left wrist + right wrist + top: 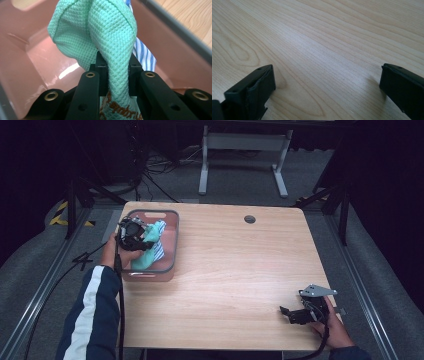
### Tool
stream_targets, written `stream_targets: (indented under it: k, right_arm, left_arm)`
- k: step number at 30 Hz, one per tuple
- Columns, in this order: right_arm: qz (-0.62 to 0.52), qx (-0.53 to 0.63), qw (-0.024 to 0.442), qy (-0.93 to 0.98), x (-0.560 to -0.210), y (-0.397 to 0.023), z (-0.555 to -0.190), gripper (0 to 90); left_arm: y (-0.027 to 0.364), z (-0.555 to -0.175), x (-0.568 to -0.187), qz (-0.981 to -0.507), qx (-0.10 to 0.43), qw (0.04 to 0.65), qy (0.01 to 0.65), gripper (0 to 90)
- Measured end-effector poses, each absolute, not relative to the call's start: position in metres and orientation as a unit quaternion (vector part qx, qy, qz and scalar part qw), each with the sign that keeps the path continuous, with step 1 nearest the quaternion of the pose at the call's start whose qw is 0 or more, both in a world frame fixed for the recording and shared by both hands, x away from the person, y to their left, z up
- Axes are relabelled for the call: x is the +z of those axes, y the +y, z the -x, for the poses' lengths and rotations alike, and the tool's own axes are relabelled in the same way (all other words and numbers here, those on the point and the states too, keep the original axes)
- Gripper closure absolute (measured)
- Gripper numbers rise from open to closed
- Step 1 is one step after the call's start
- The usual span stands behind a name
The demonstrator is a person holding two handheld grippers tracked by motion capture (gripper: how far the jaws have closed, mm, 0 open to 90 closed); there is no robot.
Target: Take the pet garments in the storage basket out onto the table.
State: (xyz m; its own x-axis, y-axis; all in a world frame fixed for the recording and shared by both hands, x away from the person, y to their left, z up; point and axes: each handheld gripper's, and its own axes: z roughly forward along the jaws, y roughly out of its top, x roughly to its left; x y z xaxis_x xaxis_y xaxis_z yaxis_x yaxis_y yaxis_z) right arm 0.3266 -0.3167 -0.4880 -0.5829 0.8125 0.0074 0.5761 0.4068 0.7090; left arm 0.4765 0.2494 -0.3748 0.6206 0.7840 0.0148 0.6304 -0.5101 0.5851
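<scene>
Wooden table (pixel 235 270): left gripper (pixel 117 75) clamps green waffle cloth (pixel 110 37) to pull it from pink bin (pixel 172 245); right gripper (pixel 327 87) idles wide open.

Waffle-weave cloth in glossy plastic bin, matt wood-grain table.

Mint-green cloth (pixel 110 32): soft waffle-weave textile, matt, bumpy grid texture, stitched brown lettering at its lower hem; striped blue-white cloth (pixel 145 55) just behind it, thinner, smoother weave. Both inside pink bin (pixel 172 227): smooth plastic, glossy walls with a bright reflection on the floor, grey matt rim. Left gripper (pixel 117 75) in the bin: black matt plastic jaws, brass-look metal eyelets. Table (pixel 240 265) under the bin: light wood-grain top, smooth, low sheen. Right gripper (pixel 291 312), well apart from the bin: black matt jaws, pad edges slightly rough, grey metal-look plate on top. Floor around the table: grey carpet, rough.
</scene>
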Motion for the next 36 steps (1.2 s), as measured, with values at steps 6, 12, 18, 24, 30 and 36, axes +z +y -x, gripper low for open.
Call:
stream_targets:
  k: [6, 12, 18, 24, 30, 36]
  right_arm:
    - [-0.423, 0.343, 0.172, 0.821, -0.488, -0.317, -0.327, 0.4]
    - [-0.423, 0.343, 0.172, 0.821, -0.488, -0.317, -0.327, 0.4]
    - [-0.423, 0.343, 0.172, 0.821, -0.488, -0.317, -0.327, 0.4]
    - [-0.423, 0.343, 0.172, 0.821, -0.488, -0.317, -0.327, 0.4]
    - [-0.423, 0.343, 0.172, 0.821, -0.488, -0.317, -0.327, 0.4]
    - [-0.423, 0.343, 0.172, 0.821, -0.488, -0.317, -0.327, 0.4]
  left_arm:
    - [0.254, -0.465, -0.363, -0.842, 0.163, 0.314, 0.407, 77.6]
    - [0.258, -0.452, -0.352, -0.829, 0.176, 0.351, 0.399, 77.8]
    - [0.257, -0.442, -0.347, -0.823, 0.191, 0.373, 0.383, 77.9]
    - [0.257, -0.434, -0.341, -0.820, 0.196, 0.388, 0.371, 78.0]
    - [0.254, -0.427, -0.336, -0.817, 0.199, 0.399, 0.365, 78.1]
    - [0.247, -0.421, -0.330, -0.815, 0.199, 0.413, 0.355, 78.1]
